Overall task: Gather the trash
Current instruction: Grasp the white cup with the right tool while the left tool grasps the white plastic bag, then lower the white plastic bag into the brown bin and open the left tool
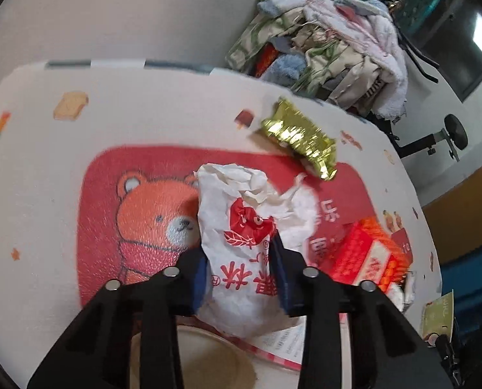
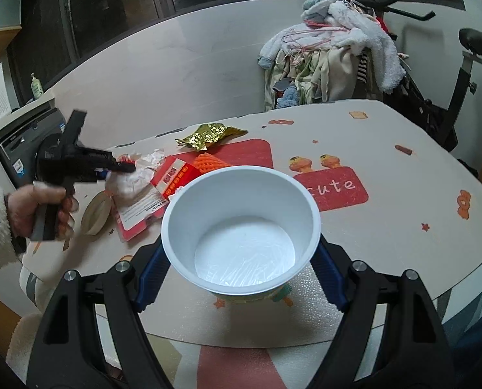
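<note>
My left gripper [image 1: 241, 259] is shut on a crumpled white paper bag [image 1: 241, 214] with red print, held just above the table. It also shows in the right wrist view [image 2: 134, 178], held by the left gripper [image 2: 124, 167]. My right gripper [image 2: 241, 265] is shut on a white paper bowl [image 2: 241, 227], which is empty and upright. A gold foil wrapper [image 1: 301, 137] [image 2: 208, 134], a red carton [image 1: 367, 253] [image 2: 173, 175] and orange foam netting [image 2: 210, 162] lie on the table.
The table [image 2: 386, 227] has a cream cloth with red cartoon patches. A round beige lid [image 2: 95, 209] and a red-edged leaflet [image 2: 140, 210] lie near the left gripper. A clothes pile [image 2: 331, 58] on an exercise bike stands behind the table.
</note>
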Demonstrator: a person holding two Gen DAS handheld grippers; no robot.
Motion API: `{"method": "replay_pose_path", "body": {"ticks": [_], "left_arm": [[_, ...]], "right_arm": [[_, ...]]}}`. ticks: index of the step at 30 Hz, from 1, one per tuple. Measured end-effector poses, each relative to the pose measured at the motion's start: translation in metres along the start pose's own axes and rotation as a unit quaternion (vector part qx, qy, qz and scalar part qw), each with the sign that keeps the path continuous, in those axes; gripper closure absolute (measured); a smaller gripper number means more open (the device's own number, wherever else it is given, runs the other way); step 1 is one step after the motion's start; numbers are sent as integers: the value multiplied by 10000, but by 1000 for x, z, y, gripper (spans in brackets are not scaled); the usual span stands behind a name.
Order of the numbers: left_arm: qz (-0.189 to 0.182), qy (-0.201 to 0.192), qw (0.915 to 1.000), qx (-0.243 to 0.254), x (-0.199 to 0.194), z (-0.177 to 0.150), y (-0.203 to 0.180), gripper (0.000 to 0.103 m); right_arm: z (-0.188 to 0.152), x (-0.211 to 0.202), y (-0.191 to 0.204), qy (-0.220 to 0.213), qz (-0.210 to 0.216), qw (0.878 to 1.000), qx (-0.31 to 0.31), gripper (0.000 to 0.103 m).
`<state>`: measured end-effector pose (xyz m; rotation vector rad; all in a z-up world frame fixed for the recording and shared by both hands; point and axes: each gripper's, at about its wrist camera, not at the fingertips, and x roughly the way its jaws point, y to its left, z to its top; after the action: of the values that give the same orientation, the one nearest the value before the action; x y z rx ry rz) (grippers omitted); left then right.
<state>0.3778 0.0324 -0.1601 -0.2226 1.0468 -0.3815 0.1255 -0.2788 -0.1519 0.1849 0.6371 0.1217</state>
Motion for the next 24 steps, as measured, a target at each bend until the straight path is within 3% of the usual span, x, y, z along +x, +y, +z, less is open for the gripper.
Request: {"method": "replay_pose_path", "body": {"ticks": [6,12,18,24], "left_arm": [[-21,-722,9962,496,-72,9,-31,71],[199,-1099,9853,1294,-134,-24,-71,71],[401,-1157,9770,1747,-166,-83,-96,71],[537,-903,9827,1528,-177,-138,-100,71]], "right_arm": [[5,-13,7,-104,35,9999,-10,25],[6,-32,21,-164,82,9998,-122,25],[1,-54,35,-204,130,9995,-207,25],[-10,-74,49,-174,176,9991,-357,25]]}}
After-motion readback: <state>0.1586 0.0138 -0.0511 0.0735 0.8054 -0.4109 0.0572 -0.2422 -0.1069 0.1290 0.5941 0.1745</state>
